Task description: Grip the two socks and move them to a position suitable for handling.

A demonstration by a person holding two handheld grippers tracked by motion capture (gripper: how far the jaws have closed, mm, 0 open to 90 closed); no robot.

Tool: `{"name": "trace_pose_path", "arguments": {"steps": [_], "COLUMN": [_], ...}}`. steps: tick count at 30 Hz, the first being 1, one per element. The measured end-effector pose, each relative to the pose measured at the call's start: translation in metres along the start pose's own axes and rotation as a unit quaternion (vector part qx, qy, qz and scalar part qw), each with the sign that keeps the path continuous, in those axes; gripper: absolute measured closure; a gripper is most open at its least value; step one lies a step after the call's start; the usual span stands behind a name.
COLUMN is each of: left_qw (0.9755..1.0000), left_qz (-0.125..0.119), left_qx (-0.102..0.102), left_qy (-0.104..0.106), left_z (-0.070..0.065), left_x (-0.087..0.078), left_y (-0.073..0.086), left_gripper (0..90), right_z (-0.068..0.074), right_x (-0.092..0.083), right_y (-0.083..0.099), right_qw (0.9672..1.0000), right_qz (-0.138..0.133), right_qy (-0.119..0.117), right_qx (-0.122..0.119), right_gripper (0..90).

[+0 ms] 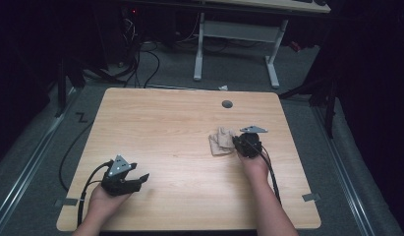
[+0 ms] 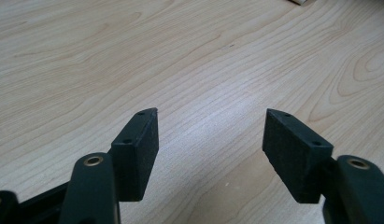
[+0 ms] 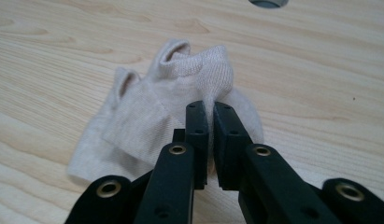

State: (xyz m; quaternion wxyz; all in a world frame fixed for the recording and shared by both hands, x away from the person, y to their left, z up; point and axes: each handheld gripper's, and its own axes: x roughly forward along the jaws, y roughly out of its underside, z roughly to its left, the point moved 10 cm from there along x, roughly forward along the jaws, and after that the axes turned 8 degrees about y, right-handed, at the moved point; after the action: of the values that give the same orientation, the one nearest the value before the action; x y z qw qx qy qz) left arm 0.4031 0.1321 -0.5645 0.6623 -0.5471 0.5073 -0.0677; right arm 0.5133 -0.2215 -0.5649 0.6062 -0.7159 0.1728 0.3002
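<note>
1. Left gripper, held in the left hand at about 7 o'clock on the wooden table: jaws spread wide apart, nothing between them, tips pointing toward 3 o'clock.
2. Same left gripper seen in the left gripper view: two black pads angled outward, with bare wood grain in the gap, touching no object.
3. Black cable looping off the back of the left gripper toward 8 o'clock and over the near table edge.
4. Beige sock, lying crumpled right of table centre, at roughly 3 o'clock on the tabletop, well apart from the left gripper.
5. Sock again in the right gripper view: flat folded part resting on the wood toward 8 o'clock, two open cuffs bunched up at 12 o'clock, a ridge of knit fabric drawn up into the jaws.
6. Right gripper: jaws closed tight on that pinched fold of sock, only a thin strip of cloth showing between the pads.
7. Right gripper from the high view: just beside the sock's right edge and touching it, tips pointing toward 9 o'clock, grey three-cornered plate on top, right hand behind it at 5 o'clock.
8. Round grey hole in the table at 12 o'clock from the sock, near the far edge.
</note>
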Motion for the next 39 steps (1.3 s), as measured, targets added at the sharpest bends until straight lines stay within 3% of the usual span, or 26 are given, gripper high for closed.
{"name": "trace_pose_path", "arguments": {"steps": [17, 27, 39], "left_qw": [1.0000, 1.0000, 1.0000], "left_qz": [-0.001, -0.002, -0.006], "left_qx": [0.003, 0.001, 0.000], "left_qy": [0.004, 0.007, 0.005], "left_z": [-0.003, -0.004, -0.005], "left_x": [0.003, 0.004, 0.003], "left_y": [-0.002, -0.003, -0.004], "left_gripper": [36.6, 36.6, 36.6], "right_z": [0.015, 0.006, 0.011], "right_x": [-0.045, -0.064, -0.098], "right_y": [-0.024, -0.033, -0.059], "right_qw": [0.9973, 0.9956, 0.9913], "right_qz": [-0.068, -0.092, -0.127], "right_qy": [-0.022, -0.018, -0.018], "right_qx": [-0.018, -0.007, -0.030], "right_gripper": [85.9, 86.1, 86.2]}}
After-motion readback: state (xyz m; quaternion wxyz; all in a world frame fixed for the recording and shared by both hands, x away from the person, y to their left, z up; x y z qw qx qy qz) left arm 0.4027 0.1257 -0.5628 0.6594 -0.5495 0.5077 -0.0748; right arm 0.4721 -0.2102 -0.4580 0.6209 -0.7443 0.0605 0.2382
